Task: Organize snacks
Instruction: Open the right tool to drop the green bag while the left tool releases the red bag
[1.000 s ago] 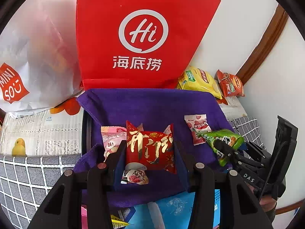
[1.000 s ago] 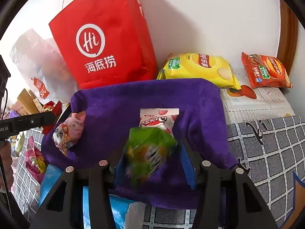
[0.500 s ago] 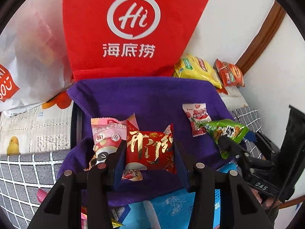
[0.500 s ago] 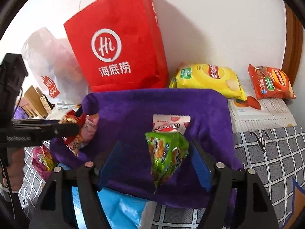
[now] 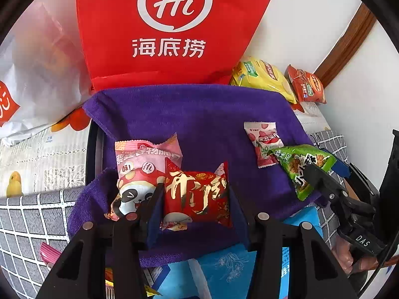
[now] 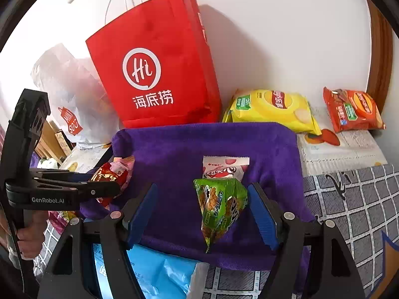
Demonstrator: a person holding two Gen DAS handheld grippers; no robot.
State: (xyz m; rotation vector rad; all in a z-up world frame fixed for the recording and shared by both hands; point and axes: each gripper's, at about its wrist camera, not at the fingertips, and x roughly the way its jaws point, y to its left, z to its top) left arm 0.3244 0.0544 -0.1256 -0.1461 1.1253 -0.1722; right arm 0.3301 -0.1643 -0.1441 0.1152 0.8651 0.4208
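Observation:
My left gripper (image 5: 195,196) is shut on a red packet with gold lettering (image 5: 197,194), held over the purple cloth-lined basket (image 5: 194,114). A pink panda packet (image 5: 139,167) lies just left of it. My right gripper (image 6: 202,214) is open; a green snack packet (image 6: 219,204) lies between its fingers on the purple cloth (image 6: 199,139), leaning toward the right finger. A white-and-red packet (image 6: 224,168) lies just beyond the green one; it also shows in the left wrist view (image 5: 263,142). The left gripper shows in the right wrist view (image 6: 109,186) with the red packet (image 6: 107,174).
A red Hi bag (image 6: 154,74) stands behind the basket against the wall, with a white plastic bag (image 6: 67,92) to its left. A yellow chip bag (image 6: 271,107) and an orange packet (image 6: 351,109) lie at the back right. A blue package (image 6: 154,271) lies in front.
My right gripper has opened and let go of the green packet, which now rests on the cloth. My left gripper has moved forward over the basket with the red packet.

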